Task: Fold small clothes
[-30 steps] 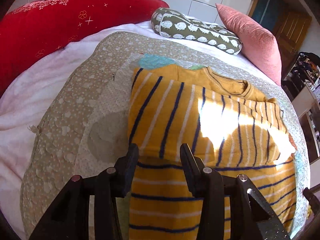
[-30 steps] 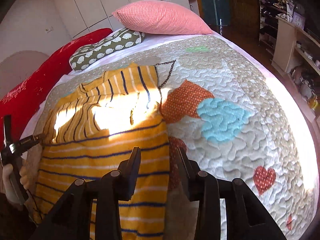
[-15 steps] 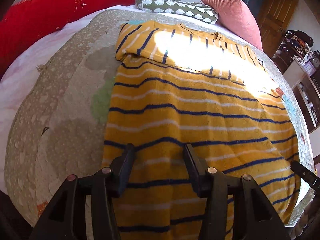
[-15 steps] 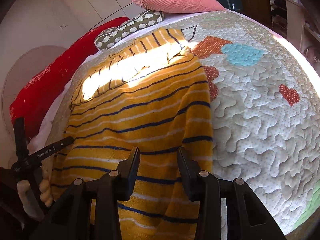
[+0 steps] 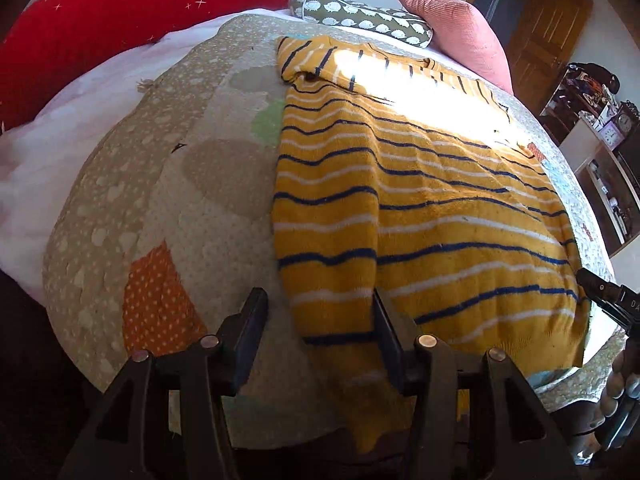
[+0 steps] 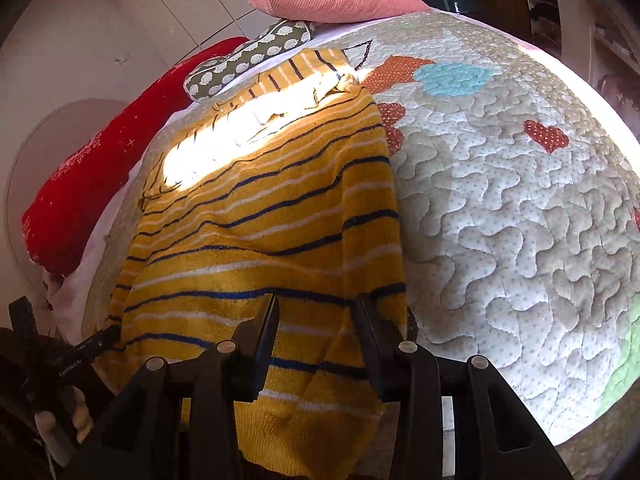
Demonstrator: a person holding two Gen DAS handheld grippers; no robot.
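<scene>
The yellow striped sweater lay spread on the quilt that covered the bed, with its lower part hanging over the near edge of the bed. Its sleeves were folded in over the body, and the collar end pointed to the far edge, where a band of sunlight crossed it.

The left gripper hovered at the near edge, over the left side of the sweater. Its jaws were spread, and the folded sleeve lay between them, but they were not pinching it. The right gripper was at the near edge too, over the right side of the sweater, also with spread jaws and nothing held.

At the far edge of the bed a red bolster, a green patterned cushion and a pink pillow lay in a row. A wooden door stood behind the pink pillow.
</scene>
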